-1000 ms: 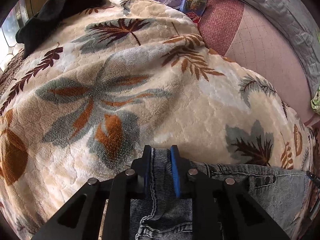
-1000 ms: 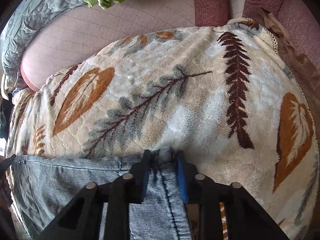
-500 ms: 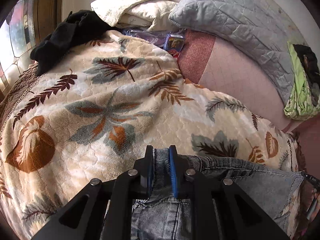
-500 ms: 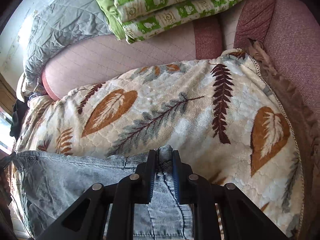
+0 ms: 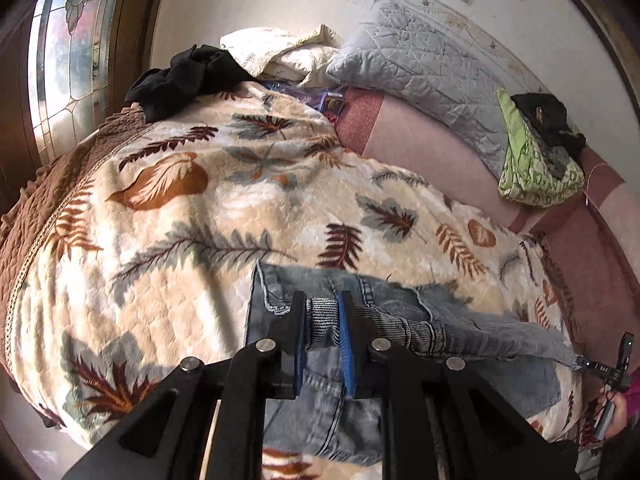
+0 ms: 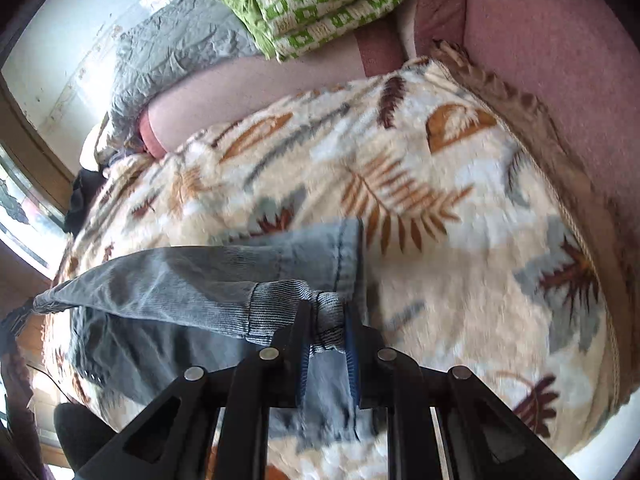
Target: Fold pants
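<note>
- Covering most of both views is the blanket, cream fleece with brown, orange and grey leaves, spread over a bed.
- Behind it there's a pinkish sheet, then a grey quilted pillow against the wall, and a green patterned bundle off to the side with something dark on top.
- A black garment sits bunched at the far corner near the stained-glass window.
- The pants, light-wash jeans, lie on the blanket's near part, with one layer lifted up and doubled over the rest.
- The left gripper is clamped on a bunched bit of denim edge, blue pads pressed tight on it.
- The right gripper is the same deal, pinching a hemmed edge of the jeans, which drape down from it. That view is a bit blurry.
- Tiny bit of a hand shows at the right edge of the left view.
</note>
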`<state>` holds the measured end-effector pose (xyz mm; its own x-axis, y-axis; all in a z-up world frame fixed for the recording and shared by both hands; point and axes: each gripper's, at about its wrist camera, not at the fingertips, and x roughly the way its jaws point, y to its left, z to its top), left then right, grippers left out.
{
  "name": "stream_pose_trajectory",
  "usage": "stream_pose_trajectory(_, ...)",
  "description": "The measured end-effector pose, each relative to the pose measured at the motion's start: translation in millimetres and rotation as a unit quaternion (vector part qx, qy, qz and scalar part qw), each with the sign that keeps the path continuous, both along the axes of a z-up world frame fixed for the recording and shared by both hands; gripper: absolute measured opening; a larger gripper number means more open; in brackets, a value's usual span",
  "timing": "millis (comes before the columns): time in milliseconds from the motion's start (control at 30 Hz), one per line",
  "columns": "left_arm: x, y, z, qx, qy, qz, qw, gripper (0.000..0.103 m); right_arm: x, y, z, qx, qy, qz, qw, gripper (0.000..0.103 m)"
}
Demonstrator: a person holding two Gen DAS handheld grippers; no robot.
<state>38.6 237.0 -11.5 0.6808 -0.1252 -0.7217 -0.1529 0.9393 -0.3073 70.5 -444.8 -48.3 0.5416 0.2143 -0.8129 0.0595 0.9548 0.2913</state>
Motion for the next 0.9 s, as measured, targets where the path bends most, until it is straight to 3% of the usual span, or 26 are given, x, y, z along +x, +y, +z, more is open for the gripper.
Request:
stream_pose_trajectory(133,-27,2,-47,0.016,0.067,0.0,0.9976,0.015,-30,1,-49,0.014,0.058,0.005,0.998,0.016)
stream_pose_trajectory(233,-31,7,-63,0.016,0.092,0.001,0.9956,0.016,-36,-5,-50,0.022,0.055,-0.004,0.998,0.017)
stream_pose_trajectory(300,-33,9,-61,0.01,0.086,0.008,0.9962,0.017,-35,-5,-46,0.018,0.067,-0.001,0.998,0.018)
stream_pose_trajectory(333,-34,11,-60,0.002,0.089,0.008,0.996,0.017,-35,-2,-44,0.009,0.074,0.007,0.997,0.025)
stream_pose_trajectory(367,-35,12,-58,0.0,0.092,0.01,0.9957,0.017,-34,1,-45,0.003,0.09,0.017,0.996,0.041)
stream_pose_trajectory(433,-40,14,-47,0.016,0.086,0.023,0.9959,0.017,-37,3,-40,-0.016,0.103,0.02,0.994,0.055)
stream_pose_trajectory(533,-47,14,-17,0.06,0.055,0.047,0.9956,0.02,-41,-8,-20,-0.012,0.081,-0.012,0.997,0.055)
stream_pose_trajectory(600,-47,6,4,0.069,0.023,0.047,0.9963,0.03,-35,-12,-4,0.008,0.055,-0.027,0.998,0.055)
stream_pose_trajectory(667,-39,-13,18,0.072,-0.002,0.026,0.9971,0.057,-23,-7,0,0.069,0.041,-0.015,0.997,0.055)
stream_pose_trajectory(767,-24,-49,19,0.057,-0.021,-0.016,0.998,0.063,-9,12,-16,0.176,0.044,0.018,0.983,0.06)
stream_pose_trajectory(833,-12,-74,5,0.061,-0.01,-0.039,0.9973,0.064,-8,26,-42,0.178,0.075,0.023,0.981,0.061)
stream_pose_trajectory(900,2,-92,-25,0.07,0.028,-0.051,0.9959,0.067,-12,32,-74,0.156,0.124,0.012,0.98,0.061)
